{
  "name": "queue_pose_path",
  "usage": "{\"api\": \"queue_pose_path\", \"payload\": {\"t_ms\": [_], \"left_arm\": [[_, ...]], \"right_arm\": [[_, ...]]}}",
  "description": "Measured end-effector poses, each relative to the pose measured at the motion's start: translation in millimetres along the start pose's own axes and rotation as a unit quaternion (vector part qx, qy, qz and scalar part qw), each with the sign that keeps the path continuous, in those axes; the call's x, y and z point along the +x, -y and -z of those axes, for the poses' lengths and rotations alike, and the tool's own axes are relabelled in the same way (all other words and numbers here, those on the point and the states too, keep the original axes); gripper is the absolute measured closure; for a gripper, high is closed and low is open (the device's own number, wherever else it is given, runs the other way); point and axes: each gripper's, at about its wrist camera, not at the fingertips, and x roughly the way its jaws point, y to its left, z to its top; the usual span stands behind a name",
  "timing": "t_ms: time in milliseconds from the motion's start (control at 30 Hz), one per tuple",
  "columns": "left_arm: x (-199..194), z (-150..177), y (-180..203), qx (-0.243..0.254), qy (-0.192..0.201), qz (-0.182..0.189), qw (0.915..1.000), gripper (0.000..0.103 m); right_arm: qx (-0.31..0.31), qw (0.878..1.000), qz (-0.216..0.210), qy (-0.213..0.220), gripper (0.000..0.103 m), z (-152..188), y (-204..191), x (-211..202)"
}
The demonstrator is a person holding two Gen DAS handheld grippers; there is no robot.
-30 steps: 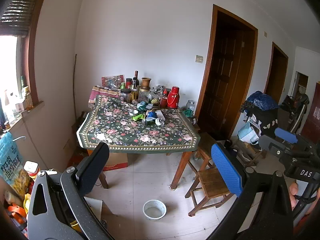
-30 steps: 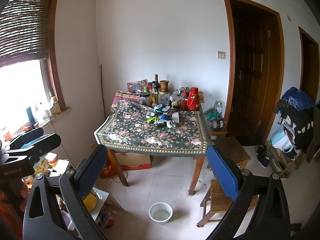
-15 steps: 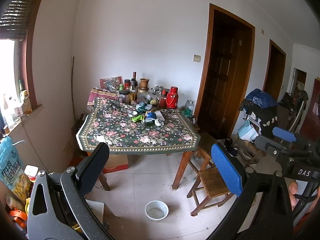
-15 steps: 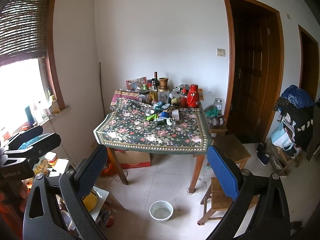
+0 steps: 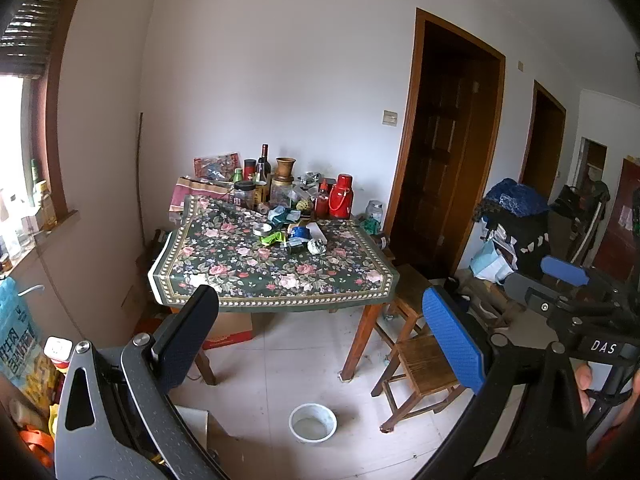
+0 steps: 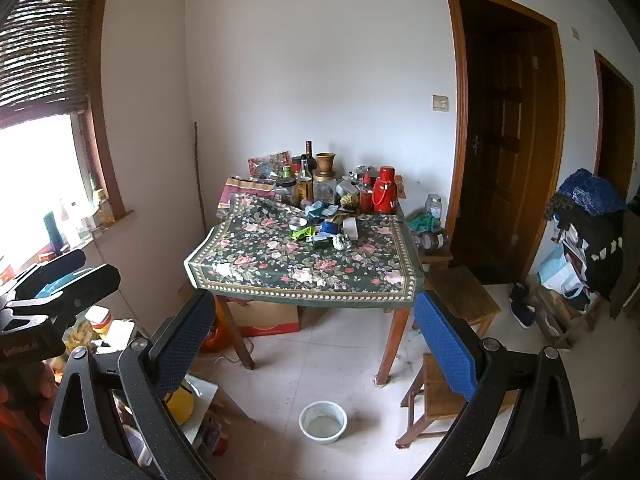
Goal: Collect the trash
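A table with a floral cloth (image 5: 256, 276) (image 6: 280, 272) stands across the room against the far wall. Small litter lies near its middle: a green wrapper (image 5: 273, 237) (image 6: 303, 233), a crumpled foil ball (image 5: 316, 246) (image 6: 341, 243), a blue packet (image 5: 299, 233) (image 6: 329, 227) and a white paper (image 5: 318, 231) (image 6: 351, 227). My left gripper (image 5: 320, 340) is open and holds nothing, far short of the table. My right gripper (image 6: 316, 336) is open and empty too; it also shows at the right edge of the left wrist view (image 5: 564, 280).
Bottles, jars, a vase and a red thermos (image 5: 340, 200) crowd the table's back. A white bowl (image 5: 312, 423) (image 6: 323, 422) sits on the tiled floor. Wooden stools (image 5: 424, 364) (image 6: 464, 300) stand right of the table, boxes under it, clutter at left, dark doorways at right.
Both views have shifted slightly, bringing the table a little nearer and more centred. Both grippers remain open and empty.
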Motion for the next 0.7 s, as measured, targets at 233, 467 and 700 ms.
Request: {"api": "queue_pose_path", "payload": {"t_ms": [233, 467, 700], "left_arm": [[8.4, -1.7, -8.9, -0.001, -0.003, 0.005, 1.0000, 0.000], [44.5, -14.8, -10.9, 0.007, -0.013, -0.005, 0.9999, 0.000], [106.3, -35.6, -2.4, -0.001, -0.010, -0.010, 0.9999, 0.000]], "right_arm": [[-0.002, 1.000, 0.011, -0.003, 0.004, -2.1, -7.4, 12.1], [-0.001, 1.000, 0.020, -0.007, 0.004, -14.3, -0.8, 38.4], [0.000, 1.000, 0.012, 0.006, 0.004, -35.5, 29.7, 82.8]]}}
